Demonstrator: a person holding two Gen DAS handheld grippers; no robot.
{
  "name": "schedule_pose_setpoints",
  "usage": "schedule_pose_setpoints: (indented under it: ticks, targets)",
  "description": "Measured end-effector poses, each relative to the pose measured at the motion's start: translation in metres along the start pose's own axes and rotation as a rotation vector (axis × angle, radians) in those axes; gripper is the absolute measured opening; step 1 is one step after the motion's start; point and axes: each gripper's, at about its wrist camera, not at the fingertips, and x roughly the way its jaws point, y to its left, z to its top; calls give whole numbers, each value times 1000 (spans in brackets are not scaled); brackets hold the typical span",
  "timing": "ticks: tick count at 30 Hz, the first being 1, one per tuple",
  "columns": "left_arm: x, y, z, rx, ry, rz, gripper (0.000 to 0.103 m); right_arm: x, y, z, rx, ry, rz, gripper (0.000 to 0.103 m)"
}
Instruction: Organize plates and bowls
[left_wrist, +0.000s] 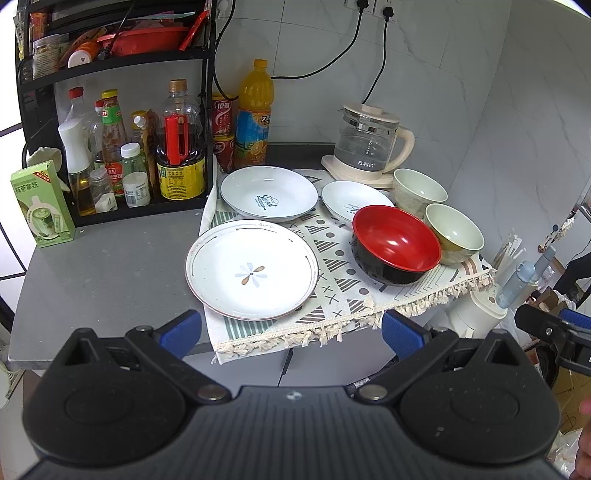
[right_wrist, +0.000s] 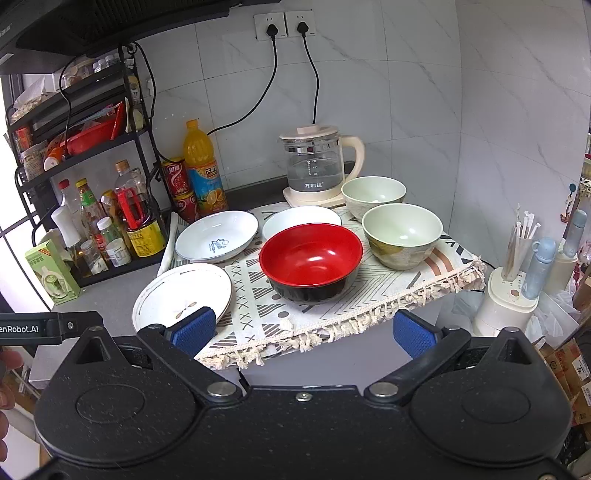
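Observation:
On a patterned cloth (left_wrist: 340, 273) (right_wrist: 369, 291) lie a flower plate (left_wrist: 252, 269) (right_wrist: 177, 291), a white plate with blue lettering (left_wrist: 269, 192) (right_wrist: 217, 235) behind it, and a third white plate (left_wrist: 343, 199) (right_wrist: 295, 218). A red-and-black bowl (left_wrist: 395, 245) (right_wrist: 311, 260) stands beside two pale green bowls, one near (left_wrist: 454, 232) (right_wrist: 402, 234) and one far (left_wrist: 419, 190) (right_wrist: 373, 195). My left gripper (left_wrist: 291, 334) is open and empty, short of the flower plate. My right gripper (right_wrist: 304, 334) is open and empty, short of the red bowl.
A glass kettle (left_wrist: 369, 138) (right_wrist: 317, 166) stands at the back. A black rack with bottles (left_wrist: 122, 147) (right_wrist: 96, 221), an orange juice bottle (left_wrist: 255, 114) (right_wrist: 201, 166) and a green carton (left_wrist: 42, 205) (right_wrist: 51, 273) are at the left. A white appliance (right_wrist: 509, 302) stands to the right.

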Motion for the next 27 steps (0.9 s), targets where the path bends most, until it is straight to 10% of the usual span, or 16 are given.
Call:
schedule_pose_setpoints:
  ticks: [27]
  targets:
    - [16, -5, 4, -4, 28, 7, 103, 14, -4, 2, 1, 31, -1, 103]
